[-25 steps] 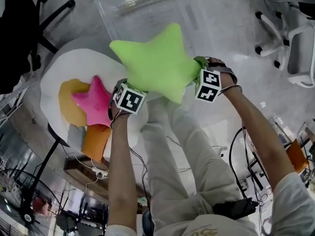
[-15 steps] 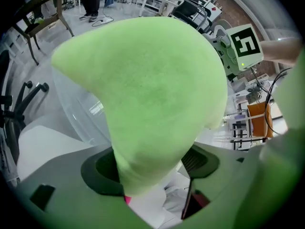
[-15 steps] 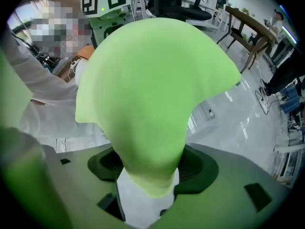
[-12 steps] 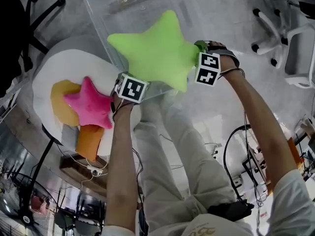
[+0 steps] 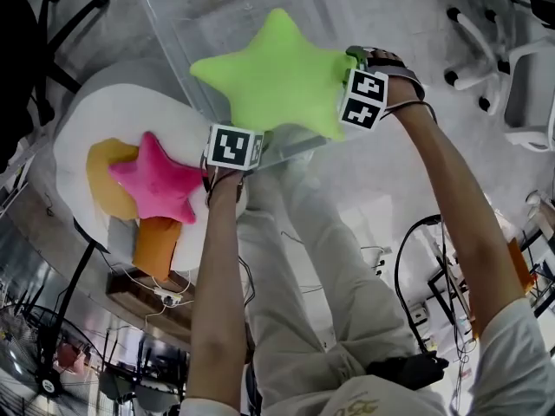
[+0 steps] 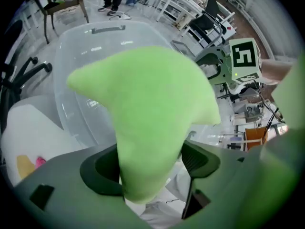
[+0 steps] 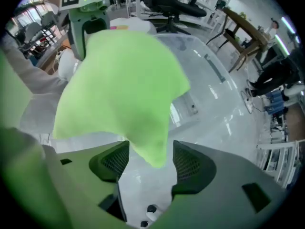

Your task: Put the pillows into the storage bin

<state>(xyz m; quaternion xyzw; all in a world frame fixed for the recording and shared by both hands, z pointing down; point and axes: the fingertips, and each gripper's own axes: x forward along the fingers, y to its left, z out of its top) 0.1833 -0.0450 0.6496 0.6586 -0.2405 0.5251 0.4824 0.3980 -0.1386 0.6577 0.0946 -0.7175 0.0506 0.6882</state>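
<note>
Green star pillow point(image 5: 276, 76) up over the storage bin point(image 5: 173, 16)!
Both arms stretch forward, further than a second ago, and the pillow now hangs deeper over the clear bin's near side. The pink star pillow point(image 5: 158, 183) lies off left on a white pad point(image 5: 87, 120). Left tongs point(image 6: 151, 163) and right tongs point(image 7: 147, 161) each clamp one star point.

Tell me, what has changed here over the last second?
The green star pillow, gripped by the left gripper and right gripper, moved away from the person, further over the clear storage bin. Both grips held. The pink star pillow stayed on the white table.
</note>
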